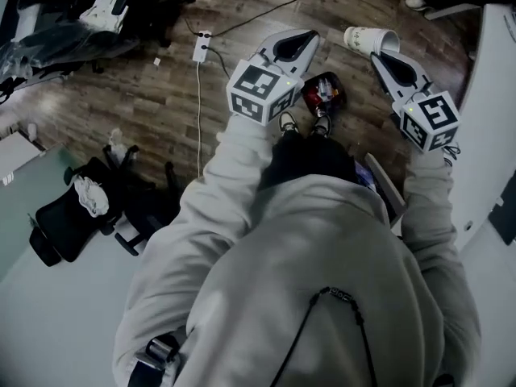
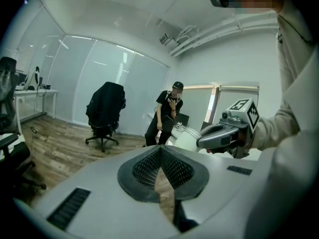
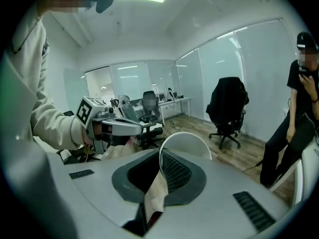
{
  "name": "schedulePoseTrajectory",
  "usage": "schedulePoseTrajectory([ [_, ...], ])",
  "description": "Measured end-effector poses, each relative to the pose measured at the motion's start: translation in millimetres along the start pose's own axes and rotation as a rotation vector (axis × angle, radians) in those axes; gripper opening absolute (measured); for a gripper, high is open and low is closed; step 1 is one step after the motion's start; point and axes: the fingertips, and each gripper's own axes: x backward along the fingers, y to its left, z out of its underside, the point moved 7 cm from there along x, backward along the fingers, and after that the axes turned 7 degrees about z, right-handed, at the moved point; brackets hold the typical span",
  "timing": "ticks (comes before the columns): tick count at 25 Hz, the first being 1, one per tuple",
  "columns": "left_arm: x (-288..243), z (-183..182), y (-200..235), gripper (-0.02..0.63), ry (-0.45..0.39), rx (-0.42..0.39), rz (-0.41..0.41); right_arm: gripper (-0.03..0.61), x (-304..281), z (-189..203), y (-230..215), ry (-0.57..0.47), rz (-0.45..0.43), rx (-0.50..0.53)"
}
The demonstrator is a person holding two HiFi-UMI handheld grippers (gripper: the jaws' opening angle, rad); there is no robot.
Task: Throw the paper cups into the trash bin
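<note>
A white paper cup (image 1: 369, 39) lies on its side in the air above the wooden floor, and my right gripper (image 1: 380, 56) is shut on its wall. In the right gripper view the cup's round rim (image 3: 185, 142) stands up past the pads, with the wall pinched flat between them. My left gripper (image 1: 304, 38) is held level beside the right one, shut, with nothing in it. Its ribbed pads (image 2: 172, 169) meet at the tips. No trash bin shows in any view.
A dark red object (image 1: 323, 92) lies on the floor by my feet. A white power strip (image 1: 201, 47) with its cable lies to the left. A black office chair (image 1: 71, 213) stands at lower left, a white desk edge (image 1: 488, 127) at right. A person in black (image 2: 167, 114) stands nearby.
</note>
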Motion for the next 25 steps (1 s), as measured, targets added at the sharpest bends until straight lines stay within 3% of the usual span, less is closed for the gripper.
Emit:
schedulePoseTrajectory([
  [4, -9.3, 67.2, 20.5, -0.002, 0.044, 0.059, -0.018, 0.037, -44.3, 75.5, 7.9, 0.080, -0.050, -0.037],
  [8, -19.8, 137.5, 43.3, -0.002, 0.053, 0.093, 0.019, 0.037, -89.3, 162.0, 17.4, 0.160, -0.101, -0.057],
  [13, -49.7, 278.1, 59.0, -0.002, 0.166, 0.144, 0.072, 0.036, -138.2, 318.3, 21.2, 0.343, -0.130, -0.079],
  [16, -61.5, 356.5, 65.8, -0.002, 0.244, 0.139, 0.120, 0.037, -163.5, 391.8, 25.7, 0.429, -0.158, -0.099],
  [18, -66.8, 399.3, 73.6, -0.002, 0.268, 0.150, 0.137, 0.036, -178.6, 427.6, 28.8, 0.460, -0.169, -0.119],
  [21, -72.1, 451.1, 87.1, -0.002, 0.253, 0.242, 0.127, 0.035, -202.6, 466.8, 35.8, 0.480, -0.180, -0.116],
  [25, -75.4, 517.5, 95.0, -0.002, 0.299, 0.308, 0.103, 0.037, -230.6, 515.3, 36.0, 0.505, -0.156, -0.154],
])
